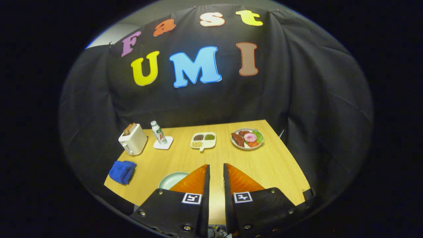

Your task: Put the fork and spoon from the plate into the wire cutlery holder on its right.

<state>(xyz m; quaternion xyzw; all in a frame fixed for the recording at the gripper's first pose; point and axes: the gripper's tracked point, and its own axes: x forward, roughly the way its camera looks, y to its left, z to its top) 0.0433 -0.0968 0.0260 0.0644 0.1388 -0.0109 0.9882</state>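
**Gripper Held High Over the Surface, Cutlery Not Yet Reached**

While the gripper (pixel 216 172) hung well above the wooden surface (pixel 274 165), its two orange fingers (pixel 195 180) stood a narrow gap apart, with only bare wood showing between them and nothing clamped. Just beyond and beside the left finger lay a pale green plate (pixel 172 180), half hidden by that finger; whether the fork and spoon rested on it could not be told, since the visible part was bare. The wire cutlery holder could not be made out either.

Further off stood a cream toaster (pixel 133 139) with bread in its slots, a small bottle (pixel 158 133) on a white coaster, a divided dish (pixel 203 140) of grains, and a plate of food (pixel 247 138). A blue cloth (pixel 122 172) lay near the pale plate, at the surface's edge.

Judging from this, the task was at its opening step, the approach to the first utensil. The next move would call for dropping and tilting toward the pale plate, bringing the cutlery into sight, then spreading the fingers wider to straddle a thin handle lying flat.
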